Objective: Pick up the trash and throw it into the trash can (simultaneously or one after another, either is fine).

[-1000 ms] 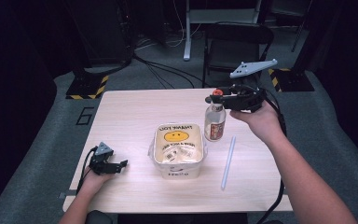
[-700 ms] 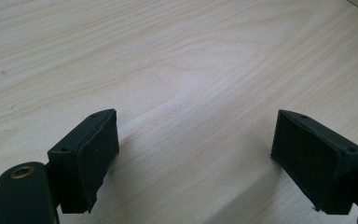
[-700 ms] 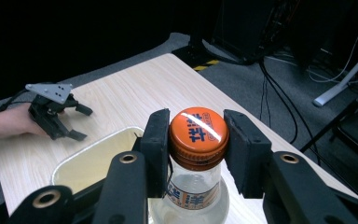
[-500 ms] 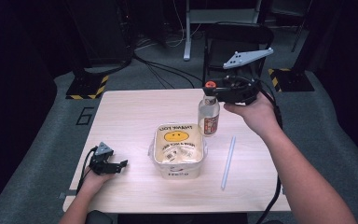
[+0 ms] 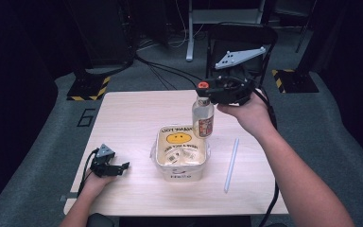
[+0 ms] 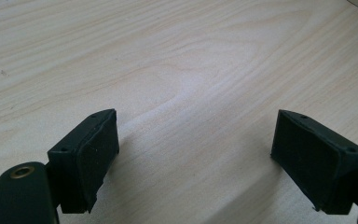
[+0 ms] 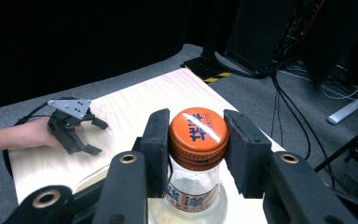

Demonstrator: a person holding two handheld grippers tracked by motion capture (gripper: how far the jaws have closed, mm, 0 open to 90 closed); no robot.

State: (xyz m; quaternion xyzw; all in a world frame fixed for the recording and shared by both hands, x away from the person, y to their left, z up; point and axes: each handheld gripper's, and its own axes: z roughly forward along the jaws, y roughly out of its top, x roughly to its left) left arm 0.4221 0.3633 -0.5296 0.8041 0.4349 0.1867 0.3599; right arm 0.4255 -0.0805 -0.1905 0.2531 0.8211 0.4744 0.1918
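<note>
**Bottle held above the container**

The right gripper [image 5: 207,91] pinches the orange cap of the glass bottle [image 5: 203,119], which hangs upright over the far edge of the smiley-lidded container [image 5: 179,152]. The left gripper [image 5: 116,166] rests on the counter [image 5: 127,118], fingers [image 6: 91,154] spread around nothing.

Clear glass bottle [image 5: 203,118] with orange cap, upright, lifted above the table's far side.

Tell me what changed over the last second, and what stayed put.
The right hand-held gripper, shut on the clear glass bottle with the orange cap, carried it left and up, over the white smiley-face container. The left hand-held gripper, container and white straw stayed put.
</note>
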